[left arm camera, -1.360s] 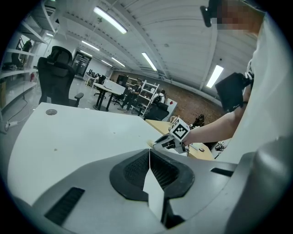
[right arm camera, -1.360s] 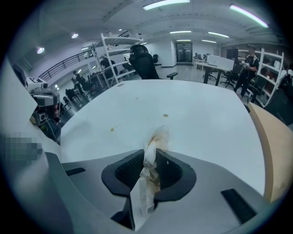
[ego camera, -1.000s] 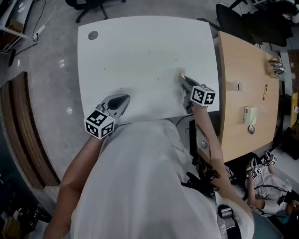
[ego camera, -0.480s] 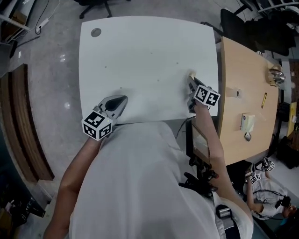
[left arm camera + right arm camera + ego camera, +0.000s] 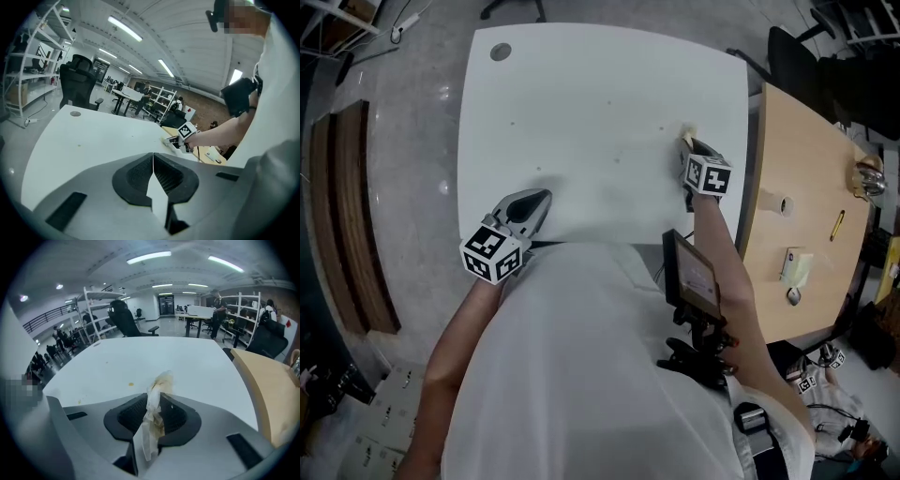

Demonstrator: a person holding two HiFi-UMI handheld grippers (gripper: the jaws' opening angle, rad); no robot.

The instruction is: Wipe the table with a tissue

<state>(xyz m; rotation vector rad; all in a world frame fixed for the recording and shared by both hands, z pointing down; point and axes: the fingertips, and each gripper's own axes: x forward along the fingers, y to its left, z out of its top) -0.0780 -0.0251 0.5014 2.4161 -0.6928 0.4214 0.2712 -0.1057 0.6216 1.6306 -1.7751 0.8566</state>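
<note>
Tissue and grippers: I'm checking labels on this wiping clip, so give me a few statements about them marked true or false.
1. The right gripper is shut on a stained tissue. True.
2. The left gripper holds a second tissue. False: its jaws are together with nothing between them.
3. A small orange spot lies on the white table ahead of the right gripper. True.
4. The right gripper is at the white table's left edge. False: it is near the right edge, and the left gripper is near the front edge on the left side.
</note>
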